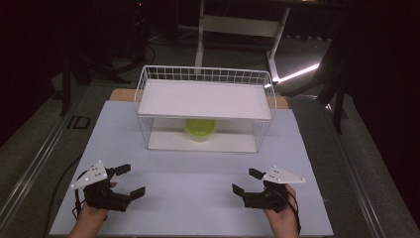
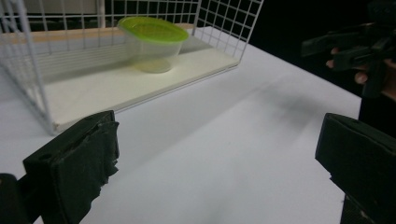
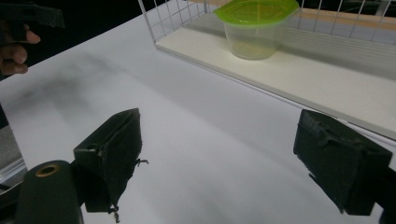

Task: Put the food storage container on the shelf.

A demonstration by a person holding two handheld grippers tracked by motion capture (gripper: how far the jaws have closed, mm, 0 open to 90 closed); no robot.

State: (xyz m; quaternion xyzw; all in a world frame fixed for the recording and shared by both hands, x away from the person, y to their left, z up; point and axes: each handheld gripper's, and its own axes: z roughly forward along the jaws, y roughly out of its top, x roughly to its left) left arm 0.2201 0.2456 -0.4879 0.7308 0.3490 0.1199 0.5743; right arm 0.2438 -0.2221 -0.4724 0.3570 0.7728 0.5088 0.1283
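Dark room, white table legs (image 1: 200, 34)

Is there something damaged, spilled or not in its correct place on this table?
Only wear: the black padding on the right gripper is frayed, with loose threads hanging from one pad. The lidded container stands upright on the wire rack lower shelf, nothing spilled.

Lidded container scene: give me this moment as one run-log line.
left tongs: open, empty | right tongs: open, empty | lidded container: lower shelf of wire rack, untouched | table: both tongs low over near side

Dim room, bright table, soft blur
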